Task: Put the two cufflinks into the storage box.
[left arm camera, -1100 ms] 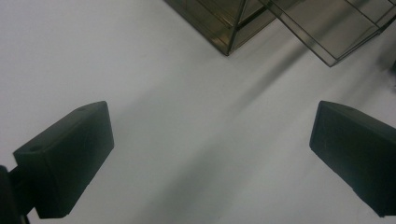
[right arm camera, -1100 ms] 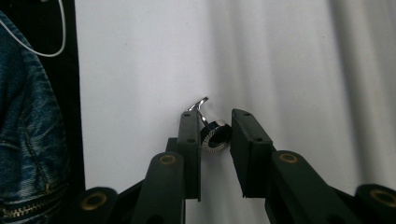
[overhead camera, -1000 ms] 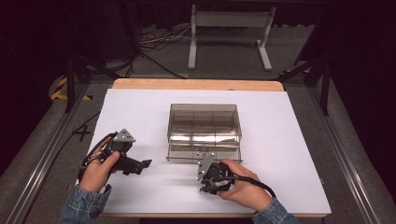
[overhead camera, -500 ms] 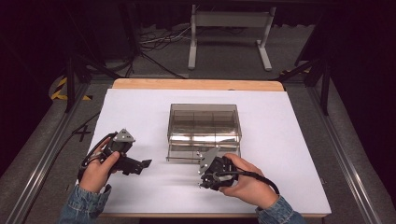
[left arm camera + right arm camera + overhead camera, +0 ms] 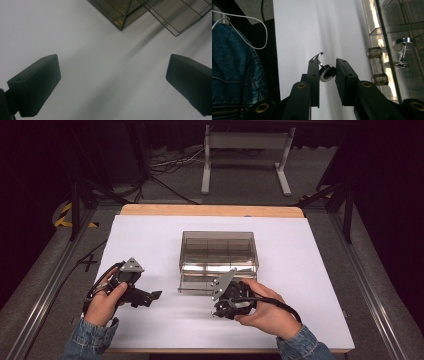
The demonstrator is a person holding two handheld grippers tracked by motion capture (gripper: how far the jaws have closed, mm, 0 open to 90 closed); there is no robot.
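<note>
On the white table (image 5: 310, 270), the left gripper (image 5: 150, 296) sits at about 8 o'clock from the clear smoked acrylic drawer box (image 5: 218, 252), held by the person's left hand (image 5: 102, 302). In the left gripper view its jaws stand wide apart over bare tabletop, the box corner at 12 o'clock.

At 6 o'clock from the box, the right hand (image 5: 267, 312) holds the right gripper (image 5: 327, 72), its jaws narrowed on a silver cufflink (image 5: 326, 72). A second cufflink (image 5: 402, 51) lies inside the box, behind two round drawer knobs (image 5: 374, 52).
</note>
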